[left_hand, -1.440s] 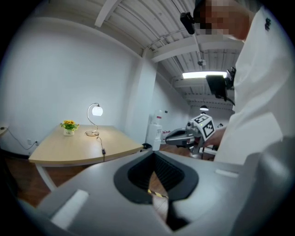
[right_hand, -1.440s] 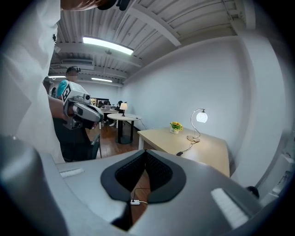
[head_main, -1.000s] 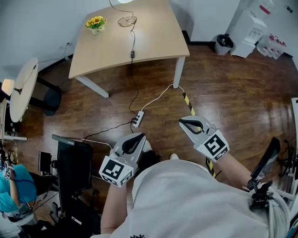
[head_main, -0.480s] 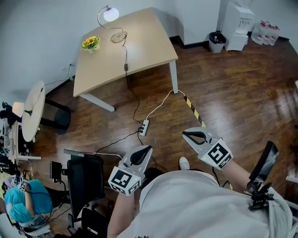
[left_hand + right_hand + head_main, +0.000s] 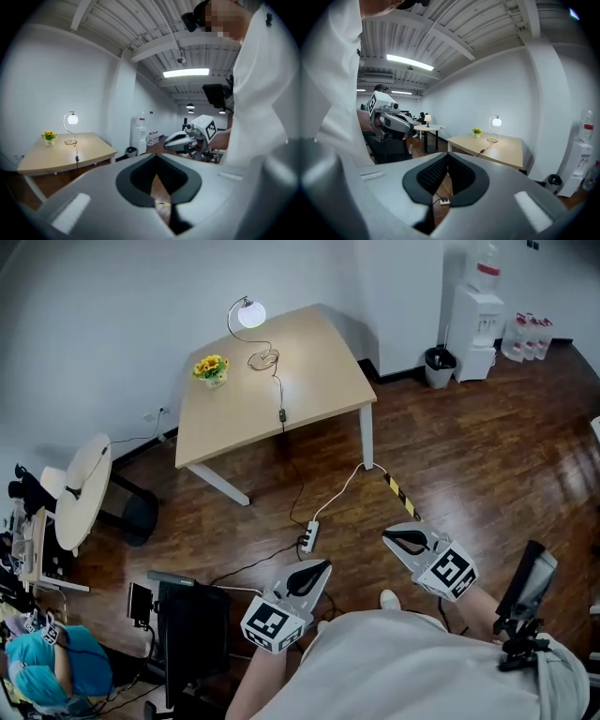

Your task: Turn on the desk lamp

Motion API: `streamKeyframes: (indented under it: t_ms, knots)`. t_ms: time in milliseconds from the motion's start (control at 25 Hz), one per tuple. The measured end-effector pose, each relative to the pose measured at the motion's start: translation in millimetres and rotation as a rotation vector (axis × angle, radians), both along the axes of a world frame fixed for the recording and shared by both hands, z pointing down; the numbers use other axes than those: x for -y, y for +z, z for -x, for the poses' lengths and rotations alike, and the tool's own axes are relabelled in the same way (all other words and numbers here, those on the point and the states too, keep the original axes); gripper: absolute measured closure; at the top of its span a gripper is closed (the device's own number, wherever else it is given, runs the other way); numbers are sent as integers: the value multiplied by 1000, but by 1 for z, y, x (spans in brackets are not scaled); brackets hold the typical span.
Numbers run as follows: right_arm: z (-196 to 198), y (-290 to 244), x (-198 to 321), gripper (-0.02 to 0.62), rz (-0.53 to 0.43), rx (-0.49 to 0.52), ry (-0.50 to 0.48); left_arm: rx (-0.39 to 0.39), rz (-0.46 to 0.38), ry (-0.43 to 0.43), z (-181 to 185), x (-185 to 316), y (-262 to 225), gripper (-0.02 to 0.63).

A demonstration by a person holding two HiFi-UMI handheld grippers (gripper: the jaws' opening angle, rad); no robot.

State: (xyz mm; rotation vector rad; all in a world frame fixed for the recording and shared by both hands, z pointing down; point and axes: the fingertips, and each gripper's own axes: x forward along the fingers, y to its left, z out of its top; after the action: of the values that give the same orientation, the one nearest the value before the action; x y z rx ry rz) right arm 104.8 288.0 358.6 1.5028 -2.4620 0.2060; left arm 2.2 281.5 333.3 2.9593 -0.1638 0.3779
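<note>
- Room — one dark brown plank floor (image 5: 487,446) meets plain white walls (image 5: 112,324). A ribbed white ceiling (image 5: 454,28) with strip lights shows in both gripper views.
- Surface — one light wooden desk on white legs (image 5: 319,362) is set into the wall corner, well apart from both grippers.
- One pale round side table (image 5: 82,491) stands at the left edge of the head view.
- One white water dispenser (image 5: 476,320) stands against the far wall, with one black waste bin (image 5: 437,367) just beside it.
- Two hand-held grippers are low over the floor, close to the person's white shirt (image 5: 412,662).
  - The left gripper (image 5: 319,570) has its fingers pressed together at the tips, with nothing between them.
  - The right gripper (image 5: 392,537) is likewise closed tip to tip and empty.
- Task object — one desk lamp with a curved metal stem and round white globe (image 5: 250,315) stands upright at the desk's far corner, by the wall.
  - The globe reads bright white in all three views.
  - Its dark cord (image 5: 281,414) crosses the desktop and drops over the near edge.
- One white power strip (image 5: 307,538) lies on the floor between the desk and the grippers.
- One small pot of yellow flowers (image 5: 212,367) sits on the desk near the lamp, not touching it.
</note>
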Motion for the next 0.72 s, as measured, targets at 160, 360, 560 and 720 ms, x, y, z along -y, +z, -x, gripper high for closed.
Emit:
streamKeyframes:
  t_ms: [160,360,560,720]
  knots:
    - [26,-18,14,594,-4,24,-17,-1,42,-30,33,10,-5,589]
    - [90,-4,4,594,6,-28,-17,-45,21,1,89,4,11,589]
    - [102,4,-5,594,12,-69,-26,-64,-8,45,96,-2,13,589]
    - [102,-7,-3,594,14,-85,-25,-65,-7,49,100,8,7,589]
